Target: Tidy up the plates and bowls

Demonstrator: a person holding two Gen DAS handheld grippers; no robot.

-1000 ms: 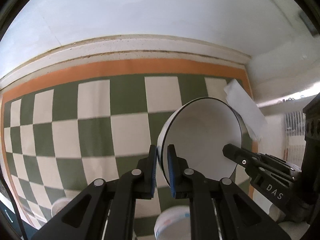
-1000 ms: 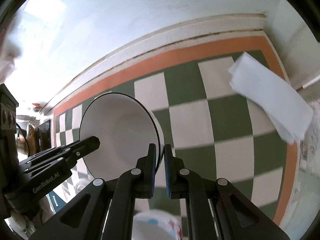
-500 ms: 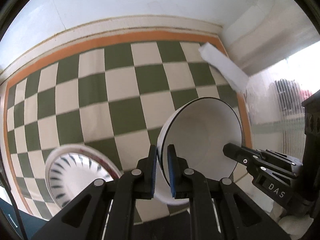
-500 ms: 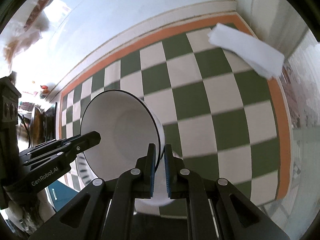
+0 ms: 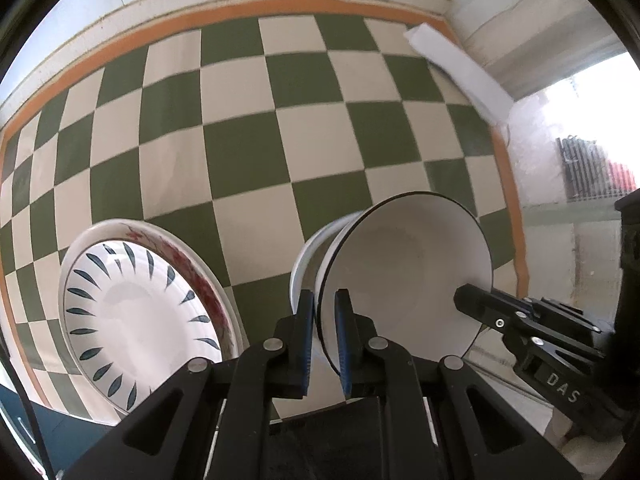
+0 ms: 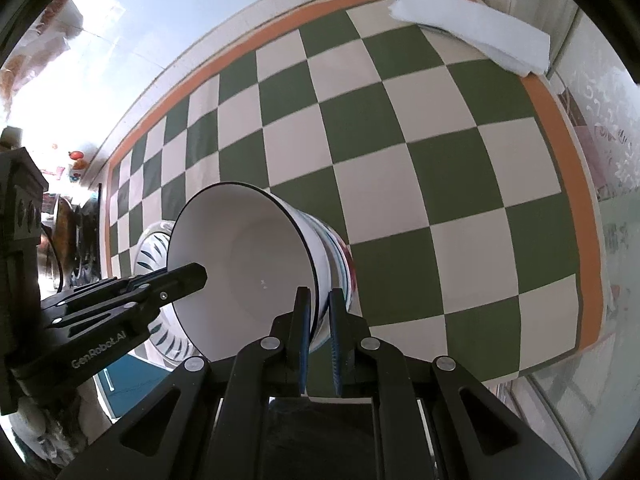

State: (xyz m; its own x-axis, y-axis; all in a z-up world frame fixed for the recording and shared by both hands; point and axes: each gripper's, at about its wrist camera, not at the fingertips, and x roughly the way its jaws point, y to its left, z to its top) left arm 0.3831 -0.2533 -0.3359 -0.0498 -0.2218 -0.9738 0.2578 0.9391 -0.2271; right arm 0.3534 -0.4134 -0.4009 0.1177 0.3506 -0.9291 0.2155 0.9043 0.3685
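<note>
Fingers of the left gripper (image 5: 325, 334) and right gripper (image 6: 318, 326) each clamp opposite rims of the white bowl (image 5: 408, 272), seated in another bowl (image 5: 310, 260); stacked plates (image 5: 136, 312) lie at nine o'clock.

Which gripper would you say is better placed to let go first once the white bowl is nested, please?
Probably the right gripper: it clamps the white bowl rim facing open cloth, while the left gripper sits beside the stacked plates.
</note>
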